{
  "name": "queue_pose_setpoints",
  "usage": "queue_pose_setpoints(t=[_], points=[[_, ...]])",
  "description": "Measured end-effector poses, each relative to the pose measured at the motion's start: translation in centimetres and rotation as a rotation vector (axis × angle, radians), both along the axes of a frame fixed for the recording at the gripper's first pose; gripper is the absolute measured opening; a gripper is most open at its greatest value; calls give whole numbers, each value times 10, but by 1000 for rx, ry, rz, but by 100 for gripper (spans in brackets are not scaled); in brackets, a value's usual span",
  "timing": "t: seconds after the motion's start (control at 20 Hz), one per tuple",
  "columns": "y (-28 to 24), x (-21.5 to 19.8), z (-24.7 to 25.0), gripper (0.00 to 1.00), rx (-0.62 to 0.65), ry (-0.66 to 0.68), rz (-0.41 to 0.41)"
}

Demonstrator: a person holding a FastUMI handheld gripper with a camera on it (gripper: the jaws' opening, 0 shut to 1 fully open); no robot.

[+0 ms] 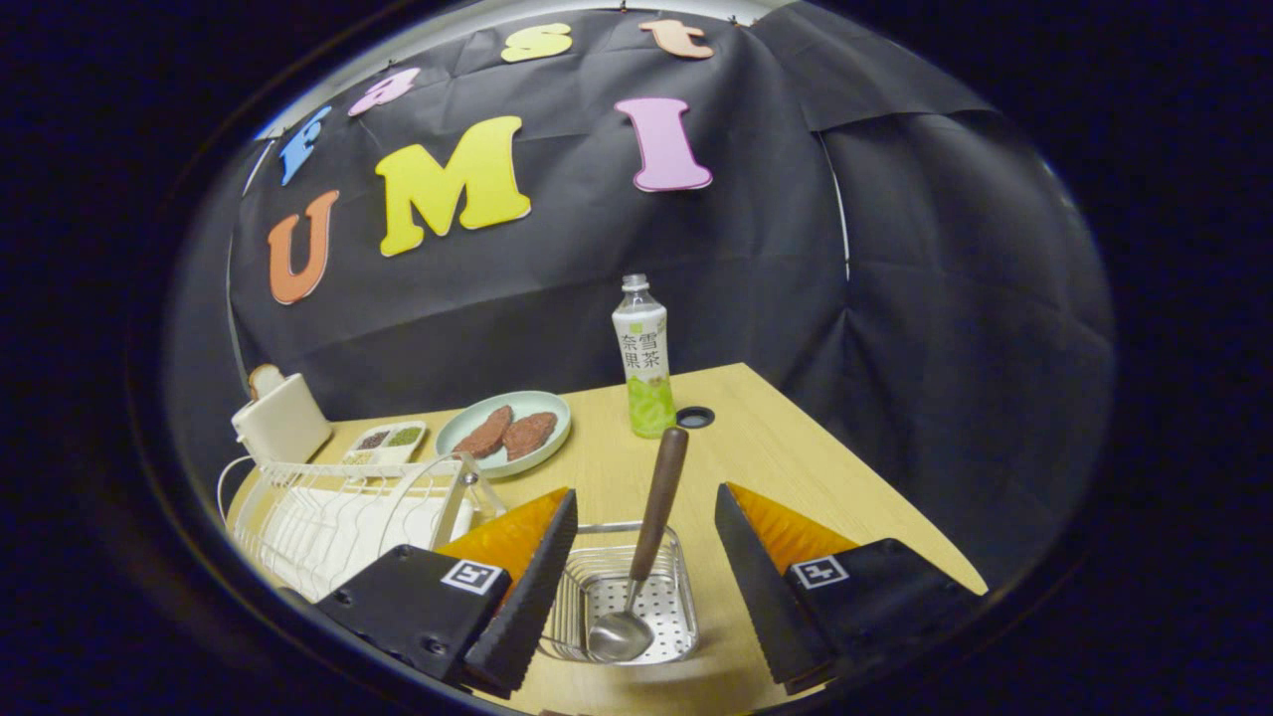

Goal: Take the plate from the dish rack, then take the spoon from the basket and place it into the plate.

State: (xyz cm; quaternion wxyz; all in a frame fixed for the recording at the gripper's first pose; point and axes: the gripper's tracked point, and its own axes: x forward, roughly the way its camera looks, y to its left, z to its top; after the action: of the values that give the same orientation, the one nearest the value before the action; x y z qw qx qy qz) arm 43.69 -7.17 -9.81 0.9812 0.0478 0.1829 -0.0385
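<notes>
A spoon [651, 527] with a brown handle and a metal bowl leans in a small perforated metal basket [678, 609] on the wooden table. My gripper [644, 492] is open, one finger on each side of the basket, and the spoon's handle rises through the gap without touching either. Left of the fingers stands a white wire dish rack [328, 517]; I cannot make out a plate in it. A pale green plate [542, 406] carrying two brown patties lies on the table beyond the rack.
A tea bottle [643, 368] stands beyond the spoon, beside a round hole [694, 417] in the table [786, 457]. A white toaster [281, 418] holding bread and a small tray of grains [386, 440] sit behind the rack. The table's edge runs diagonally on the right.
</notes>
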Motion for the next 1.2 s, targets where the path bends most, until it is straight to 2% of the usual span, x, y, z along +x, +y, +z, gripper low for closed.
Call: queue_pose_setpoints(t=[0.2,0.25,0.4,0.45,0.5,0.7,0.85,1.2], points=[[16,12,-7,84,1,50,27],[12,12,-6,70,-36,44,2],[21,11,-4,28,-53,50,9],[25,9,-1,17,-53,40,11],[34,-11,12,14,-47,-12,10],[30,-42,37,14,-31,-93,-20],[24,-65,68,14,-72,-177,-50],[57,-149,142,15,-177,-374,-6]])
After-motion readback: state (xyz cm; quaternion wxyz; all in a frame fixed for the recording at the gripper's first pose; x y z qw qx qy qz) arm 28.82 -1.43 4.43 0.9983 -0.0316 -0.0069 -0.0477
